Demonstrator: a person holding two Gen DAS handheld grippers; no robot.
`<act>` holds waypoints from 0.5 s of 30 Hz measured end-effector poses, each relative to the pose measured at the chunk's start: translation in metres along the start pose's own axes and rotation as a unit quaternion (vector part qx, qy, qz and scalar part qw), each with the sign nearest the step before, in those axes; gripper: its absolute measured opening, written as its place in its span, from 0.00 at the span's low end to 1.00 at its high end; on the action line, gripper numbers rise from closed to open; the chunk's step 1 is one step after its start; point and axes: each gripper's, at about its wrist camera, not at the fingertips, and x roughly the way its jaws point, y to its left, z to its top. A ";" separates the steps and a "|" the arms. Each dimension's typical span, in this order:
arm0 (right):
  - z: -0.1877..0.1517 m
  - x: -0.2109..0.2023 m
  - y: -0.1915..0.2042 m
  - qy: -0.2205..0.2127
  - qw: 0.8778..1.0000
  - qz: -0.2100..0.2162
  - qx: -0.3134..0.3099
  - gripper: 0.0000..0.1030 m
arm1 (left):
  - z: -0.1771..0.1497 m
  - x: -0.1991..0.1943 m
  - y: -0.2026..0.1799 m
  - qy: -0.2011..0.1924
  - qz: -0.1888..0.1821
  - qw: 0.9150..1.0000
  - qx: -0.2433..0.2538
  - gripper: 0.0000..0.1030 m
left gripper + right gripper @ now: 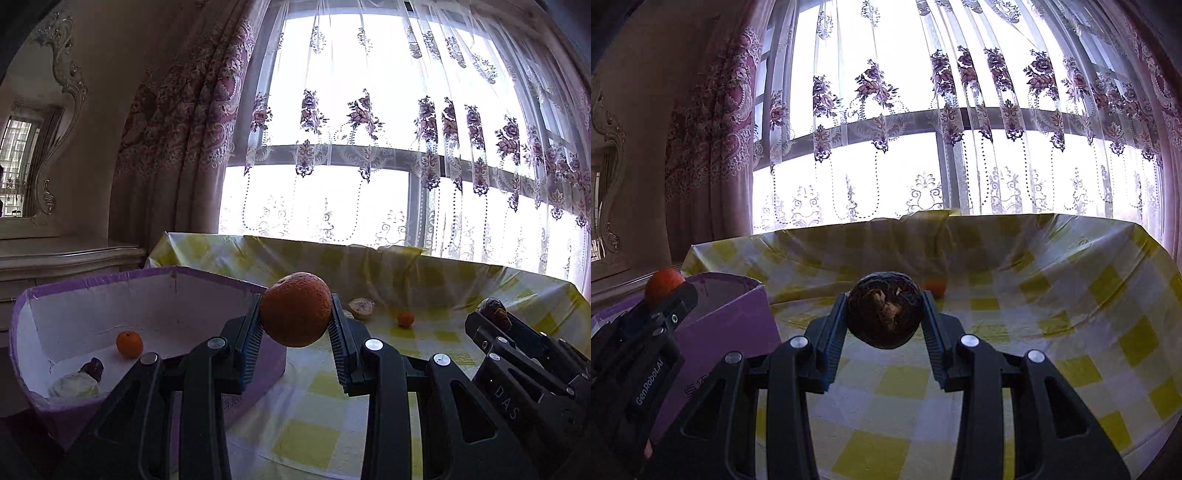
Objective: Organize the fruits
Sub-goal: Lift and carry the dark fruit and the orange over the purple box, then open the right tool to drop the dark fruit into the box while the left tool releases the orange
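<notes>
My left gripper (pixel 296 317) is shut on a large orange (pixel 296 309), held above the table beside the right rim of a purple box (pixel 92 282). In the box lie a small orange (pixel 129 344), a dark fruit (pixel 93 369) and a pale fruit (pixel 74 386). My right gripper (pixel 885 314) is shut on a dark brown round fruit (pixel 885 315) above the table; it also shows at the right of the left wrist view (pixel 493 314). A small orange (pixel 405 318) and a pale fruit (pixel 362 307) lie on the table.
The table wears a yellow-and-white checked cloth (pixel 1052 314) rucked up along its far edge. Floral curtains (pixel 923 129) and a bright window stand behind. A white dresser (pixel 55 258) with a mirror stands at the left. The left gripper with its orange (pixel 663 284) shows at the right view's left edge.
</notes>
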 end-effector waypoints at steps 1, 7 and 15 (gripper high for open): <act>0.002 -0.003 0.004 -0.003 1.000 0.007 -0.003 0.39 | 0.003 -0.005 0.002 -0.007 0.006 1.000 0.003 0.32; 0.016 -0.015 0.042 -0.019 0.998 0.056 -0.024 0.39 | 0.027 -0.024 0.026 -0.031 0.055 0.998 0.001 0.32; 0.034 -0.016 0.104 -0.027 0.991 0.116 -0.062 0.39 | 0.054 -0.032 0.076 -0.035 0.108 0.993 -0.037 0.32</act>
